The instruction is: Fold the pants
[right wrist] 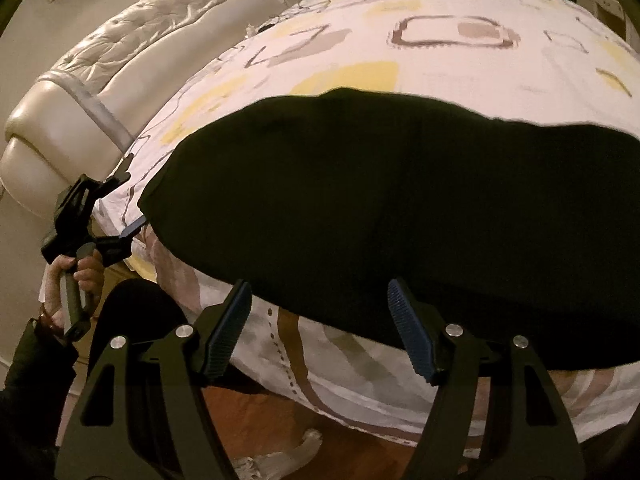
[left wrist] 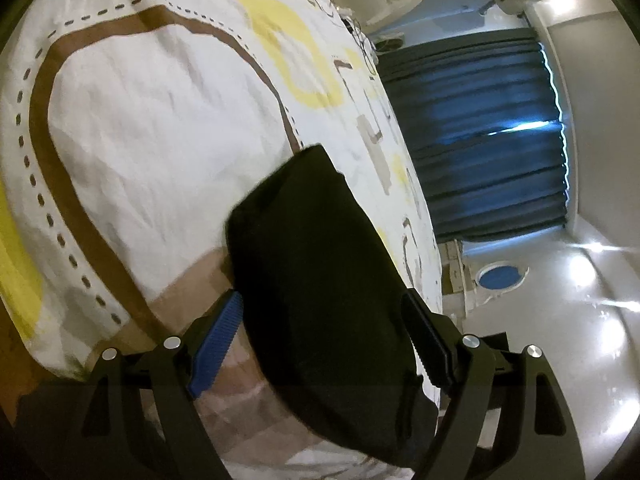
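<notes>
Black pants (right wrist: 400,200) lie folded flat on the patterned bed cover (left wrist: 160,120), near the bed's front edge. Left claw (left wrist: 320,320) stands open, its jaws astride one end of the pants, pads not pressing. Right claw (right wrist: 320,320) is open too, at the near edge, gripping nothing. A hand (right wrist: 76,276) holds the left claw's handle.

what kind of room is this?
Almost certainly a bedroom: a bed with a patterned duvet, a padded headboard, and dark curtains beyond it. Black pants lie on the duvet.
</notes>
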`<state>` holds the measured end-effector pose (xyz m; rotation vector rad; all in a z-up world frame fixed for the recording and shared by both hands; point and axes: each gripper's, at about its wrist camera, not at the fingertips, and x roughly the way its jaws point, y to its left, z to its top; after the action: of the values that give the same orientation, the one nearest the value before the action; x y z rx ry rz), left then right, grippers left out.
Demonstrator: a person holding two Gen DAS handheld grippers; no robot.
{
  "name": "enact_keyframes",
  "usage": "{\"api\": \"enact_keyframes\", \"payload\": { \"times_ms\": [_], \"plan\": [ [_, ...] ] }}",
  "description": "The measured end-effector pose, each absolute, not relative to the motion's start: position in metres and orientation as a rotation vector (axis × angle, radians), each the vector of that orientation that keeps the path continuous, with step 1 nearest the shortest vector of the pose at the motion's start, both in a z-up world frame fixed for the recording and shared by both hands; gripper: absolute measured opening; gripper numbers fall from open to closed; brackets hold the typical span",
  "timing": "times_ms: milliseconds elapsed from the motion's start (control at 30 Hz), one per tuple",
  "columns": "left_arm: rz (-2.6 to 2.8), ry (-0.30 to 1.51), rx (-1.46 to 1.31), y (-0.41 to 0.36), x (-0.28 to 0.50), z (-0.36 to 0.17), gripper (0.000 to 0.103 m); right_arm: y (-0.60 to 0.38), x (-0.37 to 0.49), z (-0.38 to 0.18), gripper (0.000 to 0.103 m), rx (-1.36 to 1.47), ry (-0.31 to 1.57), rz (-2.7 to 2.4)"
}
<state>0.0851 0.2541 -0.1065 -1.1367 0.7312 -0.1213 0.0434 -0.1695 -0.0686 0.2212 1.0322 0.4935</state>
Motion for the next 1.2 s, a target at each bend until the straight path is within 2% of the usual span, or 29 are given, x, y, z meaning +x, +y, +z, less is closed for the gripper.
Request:
{"api": "enact_keyframes", "payload": {
  "times_ms": [367,433,467,500,533,567,833,1200],
  "plan": [
    [-0.129,0.725,-1.141,0.271,0.11,-0.118,0.08,-0.173,0.046,-0.077,0.073,0.281,1.051,0.503],
    [-0.14,0.725,-1.139,0.272,0.113,-0.119,0.07,-0.173,0.046,-0.079,0.074,0.283,1.053,0.505],
    [-0.136,0.739,-1.128,0.272,0.116,-0.12,0.058,-0.173,0.046,-0.079,0.075,0.286,1.053,0.507],
    [-0.13,0.763,-1.109,0.271,0.119,-0.122,0.04,-0.172,0.047,-0.079,0.076,0.288,1.053,0.509],
    [-0.13,0.783,-1.091,0.27,0.122,-0.124,0.032,-0.172,0.047,-0.08,0.076,0.288,1.053,0.509],
    [-0.129,0.797,-1.076,0.269,0.123,-0.125,0.018,-0.172,0.047,-0.08,0.076,0.288,1.053,0.51],
    [-0.138,0.785,-1.012,0.264,0.122,-0.108,0.014,-0.178,0.047,-0.075,0.076,0.328,1.04,0.514],
    [-0.262,0.733,-0.882,0.209,0.138,-0.038,0.013,-0.213,0.036,-0.056,0.077,0.407,0.97,0.474]
  ]
}}
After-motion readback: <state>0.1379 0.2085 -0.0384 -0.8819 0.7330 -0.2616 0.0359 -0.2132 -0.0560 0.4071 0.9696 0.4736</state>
